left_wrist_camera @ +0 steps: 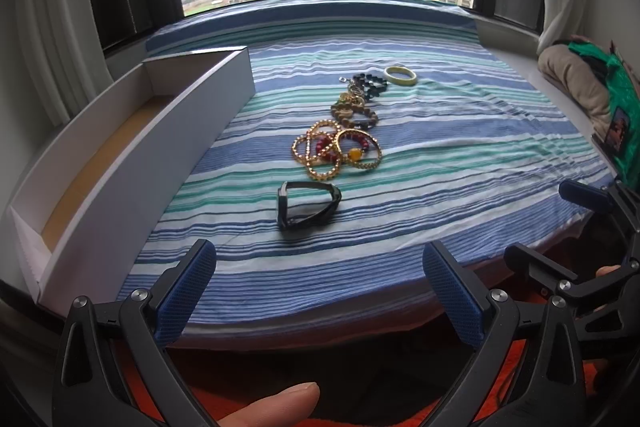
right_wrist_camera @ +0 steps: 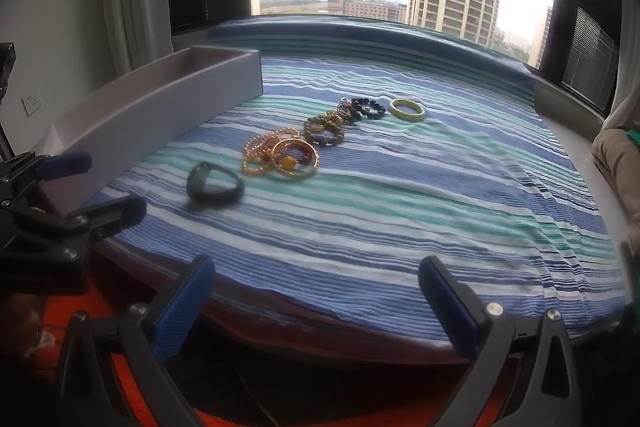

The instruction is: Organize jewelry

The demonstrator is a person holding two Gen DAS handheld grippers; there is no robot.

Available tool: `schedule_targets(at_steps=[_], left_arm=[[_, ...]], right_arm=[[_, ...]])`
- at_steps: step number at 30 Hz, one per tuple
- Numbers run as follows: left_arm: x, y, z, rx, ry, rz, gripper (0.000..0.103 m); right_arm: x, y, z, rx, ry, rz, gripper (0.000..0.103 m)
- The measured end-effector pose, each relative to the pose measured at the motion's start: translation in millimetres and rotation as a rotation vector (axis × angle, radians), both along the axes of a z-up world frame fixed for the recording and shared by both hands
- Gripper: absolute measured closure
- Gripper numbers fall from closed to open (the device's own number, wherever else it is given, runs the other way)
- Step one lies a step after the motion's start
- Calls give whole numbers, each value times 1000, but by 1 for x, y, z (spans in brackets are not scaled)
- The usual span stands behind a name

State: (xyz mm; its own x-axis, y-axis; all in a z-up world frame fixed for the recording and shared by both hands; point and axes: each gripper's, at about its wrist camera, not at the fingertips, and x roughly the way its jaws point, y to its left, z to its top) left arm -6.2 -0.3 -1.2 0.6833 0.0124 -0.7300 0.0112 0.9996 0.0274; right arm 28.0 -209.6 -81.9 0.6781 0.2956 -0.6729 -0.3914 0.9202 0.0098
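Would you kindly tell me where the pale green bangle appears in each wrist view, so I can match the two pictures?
Left wrist view: the pale green bangle lies on the striped cloth, right of centre and up, at the far end of the jewelry row.
Right wrist view: the bangle sits right of centre, again at the row's far end.
Shared landmark: the black bead bracelet just left of it in both.
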Motion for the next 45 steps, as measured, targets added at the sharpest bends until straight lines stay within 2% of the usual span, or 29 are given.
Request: schedule_targets(at_steps=[45], left_arm=[[1, 1, -3, -7, 17, -5, 0]], right_arm=[[-4, 4, 1, -4, 7, 9, 0]])
